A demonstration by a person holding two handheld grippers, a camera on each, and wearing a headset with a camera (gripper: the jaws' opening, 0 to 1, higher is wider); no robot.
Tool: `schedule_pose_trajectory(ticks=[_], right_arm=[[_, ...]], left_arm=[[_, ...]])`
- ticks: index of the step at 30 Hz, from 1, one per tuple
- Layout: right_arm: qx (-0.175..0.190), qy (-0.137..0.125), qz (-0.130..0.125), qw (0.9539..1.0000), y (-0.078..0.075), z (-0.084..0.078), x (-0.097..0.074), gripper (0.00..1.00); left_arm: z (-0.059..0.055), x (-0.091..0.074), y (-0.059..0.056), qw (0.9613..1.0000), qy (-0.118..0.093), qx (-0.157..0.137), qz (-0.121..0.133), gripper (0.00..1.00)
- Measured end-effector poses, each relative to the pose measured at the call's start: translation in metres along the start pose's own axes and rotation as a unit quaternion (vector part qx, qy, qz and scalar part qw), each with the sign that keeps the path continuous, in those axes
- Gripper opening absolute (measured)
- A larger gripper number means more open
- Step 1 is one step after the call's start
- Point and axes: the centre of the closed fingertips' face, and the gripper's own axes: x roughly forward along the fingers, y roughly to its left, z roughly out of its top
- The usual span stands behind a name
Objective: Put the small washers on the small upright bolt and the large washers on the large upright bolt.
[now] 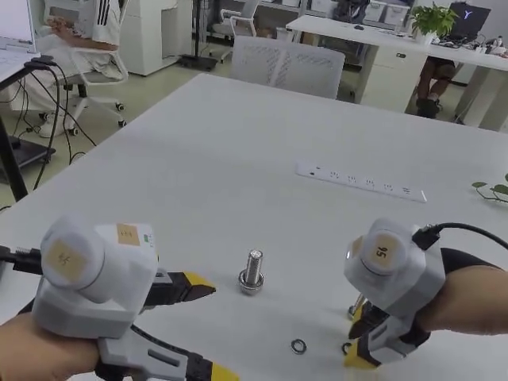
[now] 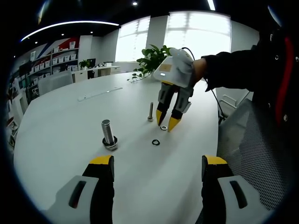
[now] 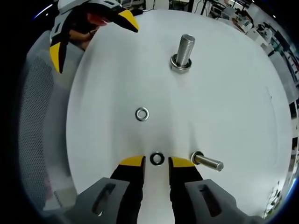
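The left gripper (image 1: 210, 329) is held over the near left part of the tabletop, lying roughly level and pointing right, its yellow-tipped jaws spread wide apart. The left hand (image 1: 32, 349) grasps it from behind. The right gripper (image 1: 355, 337) stands over the near right part of the tabletop, angled steeply down, its tips low at the surface and parted by a narrow gap. In the left gripper view, a black sleeve (image 2: 233, 65) leads to the right hand (image 2: 201, 70) holding it from above.
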Motion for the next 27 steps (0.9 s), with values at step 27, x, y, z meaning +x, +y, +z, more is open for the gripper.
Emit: schedule_pose_trajectory(ticks=[27], right_arm=[[-0.007,0.008,-0.005,0.9999,-0.0015,0.0,0.0008,0.14]], left_arm=[[-0.0007,0.0015,0.0009,1.0,0.0,-0.001,-0.001,0.76]])
